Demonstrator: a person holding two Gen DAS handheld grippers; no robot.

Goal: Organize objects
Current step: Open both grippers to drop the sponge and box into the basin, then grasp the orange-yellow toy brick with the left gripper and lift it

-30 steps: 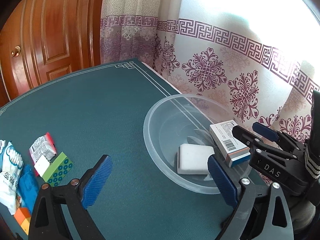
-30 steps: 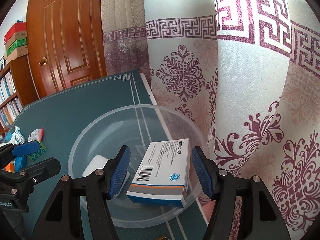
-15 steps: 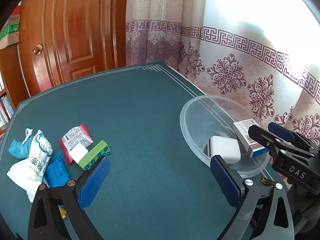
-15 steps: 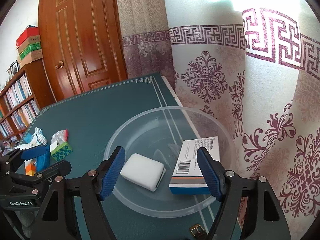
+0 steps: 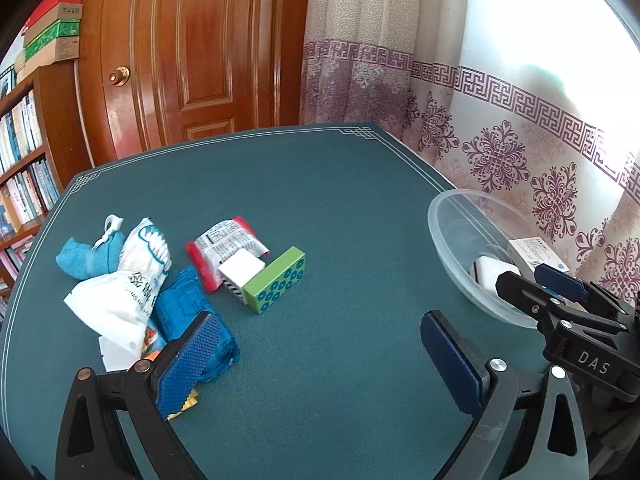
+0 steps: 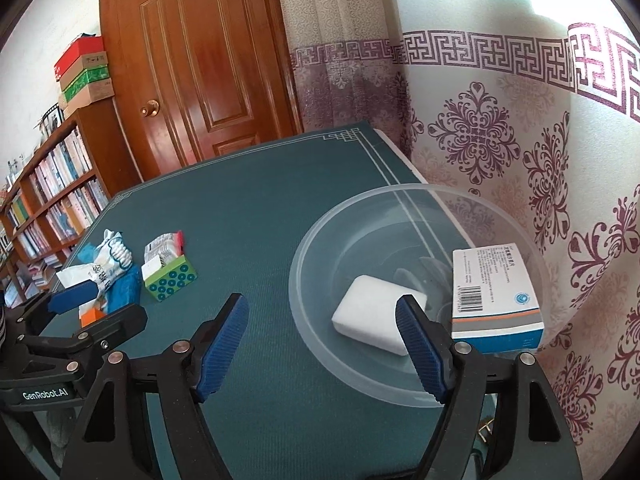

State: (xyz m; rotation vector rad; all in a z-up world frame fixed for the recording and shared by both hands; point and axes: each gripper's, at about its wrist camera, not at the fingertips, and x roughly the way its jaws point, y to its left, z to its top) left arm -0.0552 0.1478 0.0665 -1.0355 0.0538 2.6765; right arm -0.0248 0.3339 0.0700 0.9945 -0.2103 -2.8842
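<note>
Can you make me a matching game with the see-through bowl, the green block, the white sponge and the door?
Things:
1. clear bowl
2. green block
3. white sponge
4. door

Places or looks:
A. lying inside the bowl beside the medicine box
B. brown wood, behind the table
C. near the table edge by the curtain
D. blue circles on it, next to the pile of packets

Pairs: 1-C, 2-D, 3-A, 4-B
</note>
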